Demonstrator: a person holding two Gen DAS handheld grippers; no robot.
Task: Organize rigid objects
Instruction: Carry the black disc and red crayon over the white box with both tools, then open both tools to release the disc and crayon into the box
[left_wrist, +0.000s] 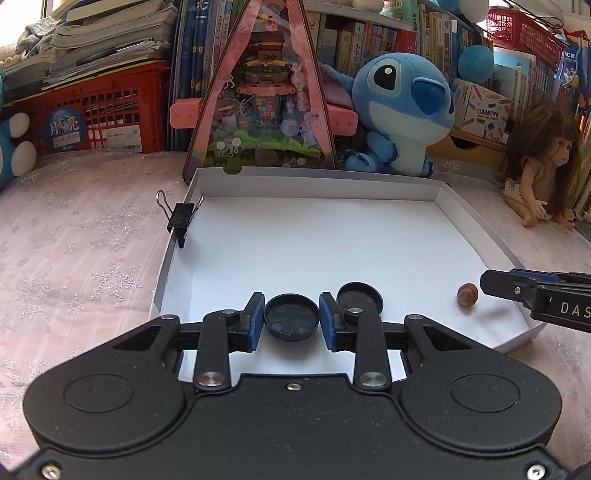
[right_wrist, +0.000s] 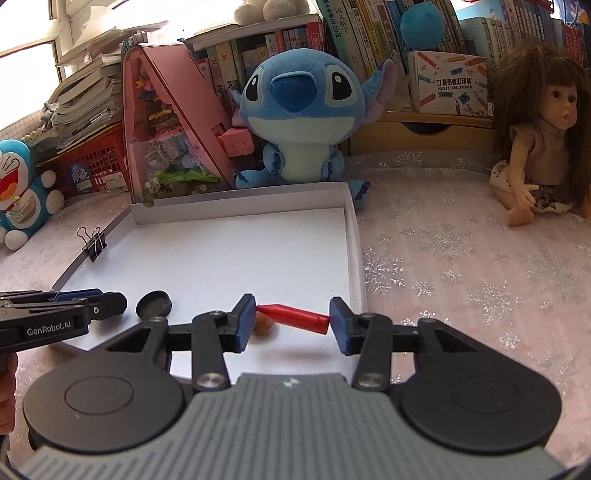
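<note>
From the left wrist, the left gripper (left_wrist: 291, 319) is clamped on a round black cap (left_wrist: 291, 316), held low over the near part of the white tray (left_wrist: 314, 206); a second black cap (left_wrist: 360, 298) lies just beyond its right finger, and a brown acorn-like nut (left_wrist: 468, 294) lies further right, beside the other gripper's tip.

From the right wrist, the right gripper (right_wrist: 292, 318) grips a red crayon-like stick (right_wrist: 295, 316) end to end, its long axis running across the fingers, above the tray's near right corner, with the nut (right_wrist: 264, 326) directly beneath.
</note>
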